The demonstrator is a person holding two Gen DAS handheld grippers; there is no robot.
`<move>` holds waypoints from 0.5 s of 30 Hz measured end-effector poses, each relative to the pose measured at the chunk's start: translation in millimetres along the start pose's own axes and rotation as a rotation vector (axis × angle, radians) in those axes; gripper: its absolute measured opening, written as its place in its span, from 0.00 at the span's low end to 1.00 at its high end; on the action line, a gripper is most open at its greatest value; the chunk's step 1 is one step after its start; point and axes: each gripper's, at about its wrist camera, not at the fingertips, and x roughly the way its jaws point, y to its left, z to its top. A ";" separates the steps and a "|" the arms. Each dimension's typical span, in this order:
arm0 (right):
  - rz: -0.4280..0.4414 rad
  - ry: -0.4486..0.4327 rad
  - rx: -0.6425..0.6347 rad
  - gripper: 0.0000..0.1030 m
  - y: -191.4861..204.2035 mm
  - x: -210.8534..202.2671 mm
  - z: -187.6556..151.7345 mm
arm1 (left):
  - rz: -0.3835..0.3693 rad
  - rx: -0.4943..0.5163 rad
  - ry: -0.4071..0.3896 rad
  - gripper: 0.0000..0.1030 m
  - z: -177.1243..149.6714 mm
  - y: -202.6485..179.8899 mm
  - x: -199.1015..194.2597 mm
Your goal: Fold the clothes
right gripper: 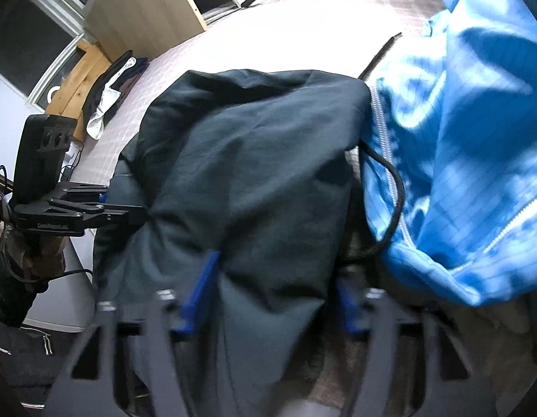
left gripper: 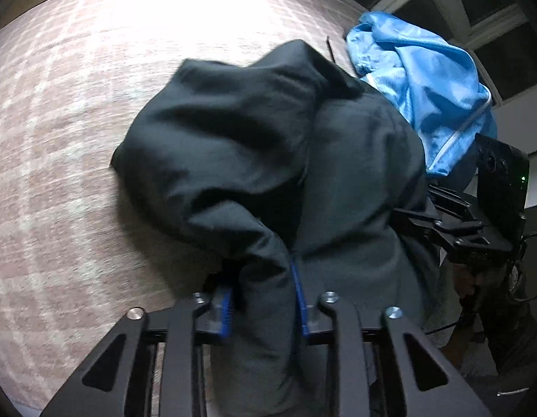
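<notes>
A dark green-black garment (left gripper: 251,139) lies bunched on the pale pink patterned surface (left gripper: 77,104). My left gripper (left gripper: 265,307) is shut on a thick fold of it, and the cloth fills the gap between the blue pads. From the right wrist view, the left gripper (right gripper: 136,212) pinches the garment's (right gripper: 251,139) left side, with creases radiating from the grip. My right gripper (right gripper: 273,299) is shut on another bunch of the same cloth near its right edge. It also shows as the right gripper (left gripper: 404,213) biting into the garment's side.
A crumpled bright blue zip jacket (left gripper: 425,87) lies against the dark garment's far right, also visible as the blue jacket (right gripper: 459,139). A black cord (right gripper: 397,187) loops between them. Wooden furniture (right gripper: 146,7) and a small pile of clothes (right gripper: 108,93) stand at the far left.
</notes>
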 end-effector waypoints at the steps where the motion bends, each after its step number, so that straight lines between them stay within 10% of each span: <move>1: -0.002 -0.005 -0.008 0.43 1.8 1.3 -0.5 | -0.001 0.010 -0.004 0.20 0.4 -1.6 0.6; 10: 0.082 -0.090 0.056 0.11 14.3 -28.9 -4.9 | -0.073 -0.004 -0.092 0.14 -0.5 4.8 -32.8; 15: 0.097 -0.114 0.062 0.11 30.6 -38.0 -3.0 | -0.101 0.011 -0.134 0.14 2.2 11.1 -54.4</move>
